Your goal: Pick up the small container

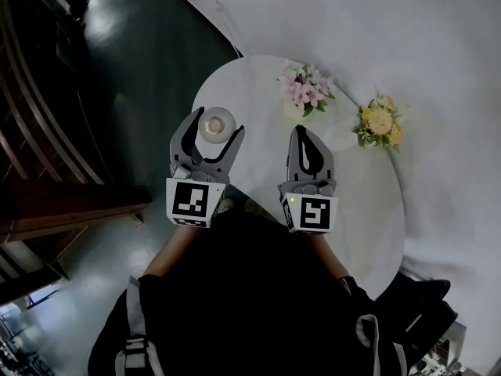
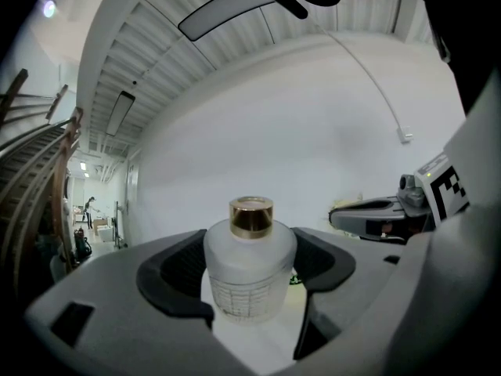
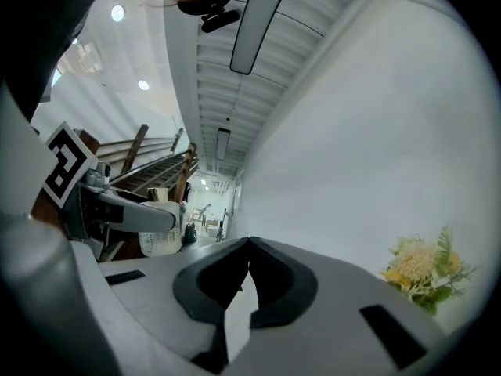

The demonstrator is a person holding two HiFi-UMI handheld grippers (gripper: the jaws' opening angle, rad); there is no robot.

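item: small container (image 2: 250,272). frosted white bottle with gold cap (image 2: 251,215), a printed grid showing on its lower half. contents: the frosted wall is hiding them, so i am not listing any.
position: it is standing upright on the white table (image 1: 368,210), between the jaws of my left gripper (image 1: 214,128).
axis: long axis is running vertical, cap pointing up.
left gripper: i am holding it released, jaws spread, one pad on each side of the bottle, not clamping it.
right gripper (image 3: 249,243): i am keeping it clenched, tips meeting, nothing between them, just right of the left one.
also: pink flowers (image 1: 305,88) are lying ahead of the right gripper, and yellow flowers (image 1: 380,122) ahead and to its right.
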